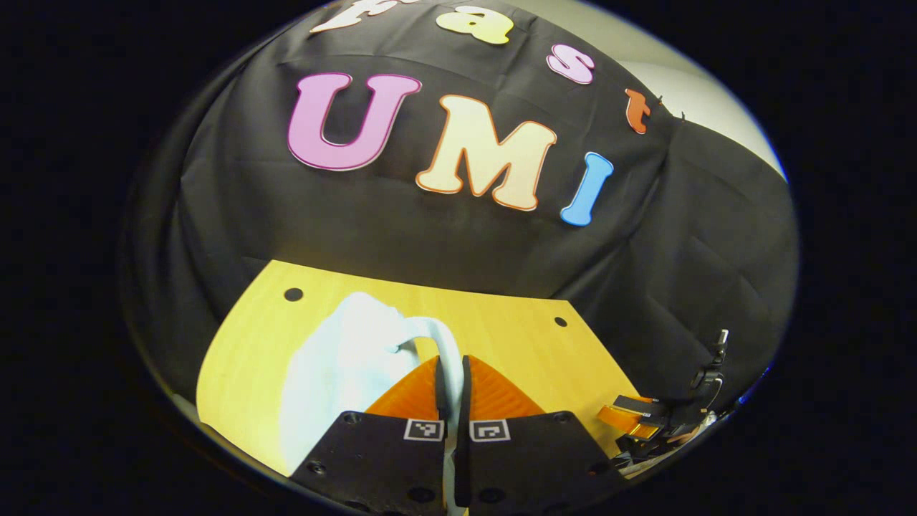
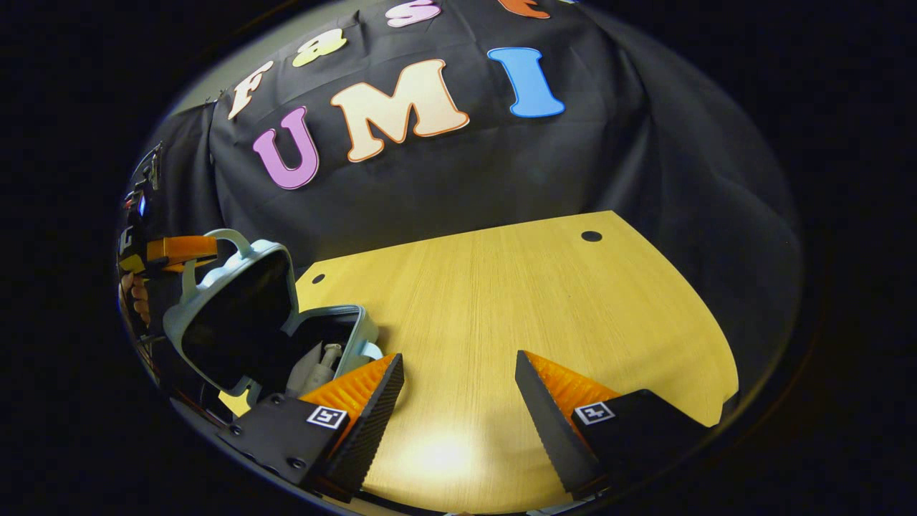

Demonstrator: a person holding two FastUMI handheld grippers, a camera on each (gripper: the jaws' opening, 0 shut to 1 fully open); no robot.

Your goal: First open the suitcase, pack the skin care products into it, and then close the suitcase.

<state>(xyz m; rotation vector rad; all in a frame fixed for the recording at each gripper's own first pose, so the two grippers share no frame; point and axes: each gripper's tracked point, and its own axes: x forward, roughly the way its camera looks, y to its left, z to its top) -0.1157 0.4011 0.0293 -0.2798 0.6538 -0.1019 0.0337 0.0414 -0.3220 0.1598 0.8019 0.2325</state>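
The left gripper (image 1: pixel 451 380) has its fingers pinched tight on the handle (image 1: pixel 438 337) of the pale suitcase lid (image 2: pixel 236 315), presumably holding it up so the case stays open for packing. The suitcase (image 2: pixel 337 337) sits at the worktop's (image 2: pixel 501 301) left edge, with what looks like a pump bottle (image 2: pixel 326 358) inside. The right gripper (image 2: pixel 458 387) hovers over bare worktop, fingers spread wide and empty.
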